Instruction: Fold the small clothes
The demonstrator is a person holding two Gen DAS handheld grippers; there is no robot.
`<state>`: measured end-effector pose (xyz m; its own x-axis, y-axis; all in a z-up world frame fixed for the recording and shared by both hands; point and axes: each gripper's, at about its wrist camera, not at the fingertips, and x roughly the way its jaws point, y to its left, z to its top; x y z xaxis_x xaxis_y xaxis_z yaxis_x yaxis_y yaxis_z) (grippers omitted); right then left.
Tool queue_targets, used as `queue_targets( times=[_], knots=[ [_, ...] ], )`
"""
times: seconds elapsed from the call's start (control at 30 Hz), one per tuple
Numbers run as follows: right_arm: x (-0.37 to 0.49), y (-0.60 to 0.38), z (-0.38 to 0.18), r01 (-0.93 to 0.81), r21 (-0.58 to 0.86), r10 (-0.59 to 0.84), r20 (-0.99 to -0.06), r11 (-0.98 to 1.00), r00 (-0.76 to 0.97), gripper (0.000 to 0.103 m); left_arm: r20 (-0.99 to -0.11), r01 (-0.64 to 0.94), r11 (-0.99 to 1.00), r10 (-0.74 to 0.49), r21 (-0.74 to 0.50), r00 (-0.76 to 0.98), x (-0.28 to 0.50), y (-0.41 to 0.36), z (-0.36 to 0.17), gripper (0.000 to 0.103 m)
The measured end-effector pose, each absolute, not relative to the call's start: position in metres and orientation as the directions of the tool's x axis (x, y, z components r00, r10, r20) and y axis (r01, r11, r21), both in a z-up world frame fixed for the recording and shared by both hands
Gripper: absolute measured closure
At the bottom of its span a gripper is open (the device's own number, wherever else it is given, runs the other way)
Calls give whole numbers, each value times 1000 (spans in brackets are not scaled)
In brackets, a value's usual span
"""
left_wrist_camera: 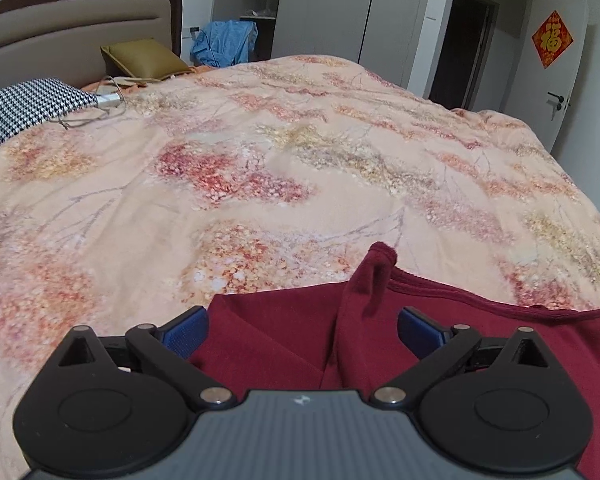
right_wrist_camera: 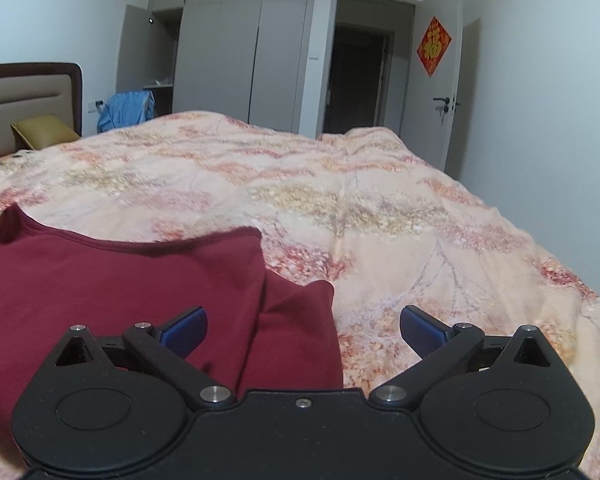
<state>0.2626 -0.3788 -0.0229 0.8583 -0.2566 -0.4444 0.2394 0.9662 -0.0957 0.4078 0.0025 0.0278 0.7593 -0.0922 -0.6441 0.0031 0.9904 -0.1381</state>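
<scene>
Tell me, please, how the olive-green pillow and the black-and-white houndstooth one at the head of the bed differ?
The olive-green pillow is plain and leans against the headboard; the houndstooth pillow is patterned and lies on the bed. In the left wrist view the houndstooth pillow sits nearer the camera, with a cable beside it. Both are at the head of the bed.

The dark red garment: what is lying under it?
The dark red garment lies on the floral quilt, which shows all around it. Whether anything else is trapped beneath is hidden by the cloth.
</scene>
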Motion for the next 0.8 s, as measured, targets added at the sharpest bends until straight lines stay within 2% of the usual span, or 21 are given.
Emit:
queue_targets(
  times=[0.47, 0.8],
  knots=[
    [189, -356, 0, 199, -52, -201, -436, 979, 877, 1, -594, 30, 994, -87, -106, 800, 324, 0, 77, 0],
    [149, -336, 6, 191, -12, -178, -434, 981, 883, 1, -606, 18, 990, -100, -140, 789, 278, 6, 75, 0]
  ],
)
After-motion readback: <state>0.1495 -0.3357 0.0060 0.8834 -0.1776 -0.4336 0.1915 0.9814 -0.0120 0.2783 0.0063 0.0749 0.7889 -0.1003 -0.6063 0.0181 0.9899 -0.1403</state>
